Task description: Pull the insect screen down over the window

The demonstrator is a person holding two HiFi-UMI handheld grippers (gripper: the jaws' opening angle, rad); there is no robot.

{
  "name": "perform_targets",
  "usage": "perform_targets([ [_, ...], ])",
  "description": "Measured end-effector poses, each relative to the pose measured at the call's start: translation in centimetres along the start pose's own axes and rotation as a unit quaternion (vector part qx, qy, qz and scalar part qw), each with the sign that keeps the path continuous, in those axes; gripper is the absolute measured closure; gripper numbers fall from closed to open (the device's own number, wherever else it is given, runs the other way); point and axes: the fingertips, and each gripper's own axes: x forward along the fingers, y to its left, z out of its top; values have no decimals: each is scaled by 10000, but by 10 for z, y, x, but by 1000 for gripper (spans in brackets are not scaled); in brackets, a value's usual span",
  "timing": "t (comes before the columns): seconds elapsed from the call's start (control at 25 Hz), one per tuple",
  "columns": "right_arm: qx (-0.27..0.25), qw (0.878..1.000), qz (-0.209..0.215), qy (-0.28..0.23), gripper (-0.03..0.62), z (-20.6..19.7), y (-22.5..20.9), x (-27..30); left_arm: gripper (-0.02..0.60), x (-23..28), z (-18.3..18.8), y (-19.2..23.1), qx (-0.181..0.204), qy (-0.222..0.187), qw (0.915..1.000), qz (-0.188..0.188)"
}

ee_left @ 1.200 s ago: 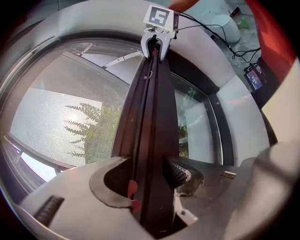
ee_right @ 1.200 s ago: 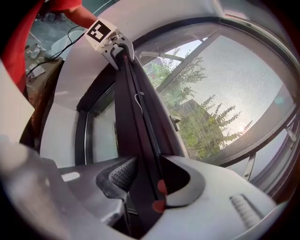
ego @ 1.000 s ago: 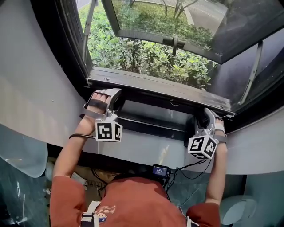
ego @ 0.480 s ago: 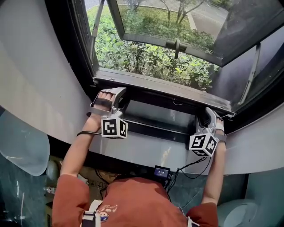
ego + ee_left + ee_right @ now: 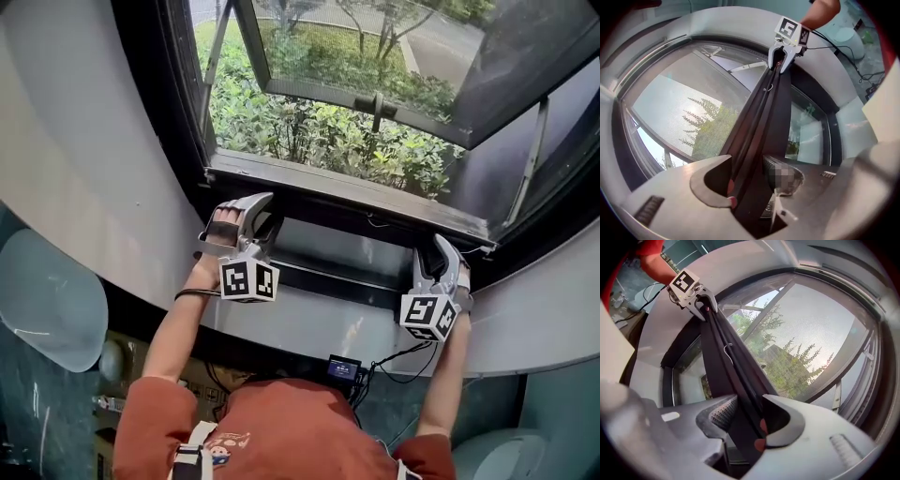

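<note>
Head view: we have left claw and right claw both clamped on the screen bar, which lies crosswise between them.

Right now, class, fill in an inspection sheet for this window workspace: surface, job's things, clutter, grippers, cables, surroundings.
Surface: dark window sill above a curved grey ledge.
Job's things: the screen's dark pull bar spans from one gripper to the other.
Clutter: nothing seen.
Grippers: left gripper and right gripper are each shut on the pull bar.
Cables: black cables hang under the ledge beside a small lit device.
Surroundings: window sash open outward; green shrubs outside.
</note>
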Motion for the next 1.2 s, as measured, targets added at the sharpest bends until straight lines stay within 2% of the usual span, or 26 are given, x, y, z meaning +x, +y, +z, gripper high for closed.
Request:
perform_targets([
  [0.28,631,9978,-99,-171,421,1,10,-17,376,-20,0,-13,-982,-137,9950,129],
  [0.56,1247,9919,18,-228,421,-2,36,-30,376,-37,-9,-39,-1887,-139,9818,151],
  [0.72,1569,9873,164,-201,421,-8,58,-36,376,-44,-16,-59,-2203,-99,9753,82],
  [0.88,1975,9794,352,-211,421,-10,79,-41,376,-51,-18,-73,-2677,-58,9635,17],
  [1.08,2373,9699,500,-236,421,-6,101,-49,376,-62,-17,-89,-3080,-82,9513,-28],
  [1.2,2596,9638,548,-265,421,-4,111,-53,376,-70,-15,-98,-3383,-125,9410,-31],
])
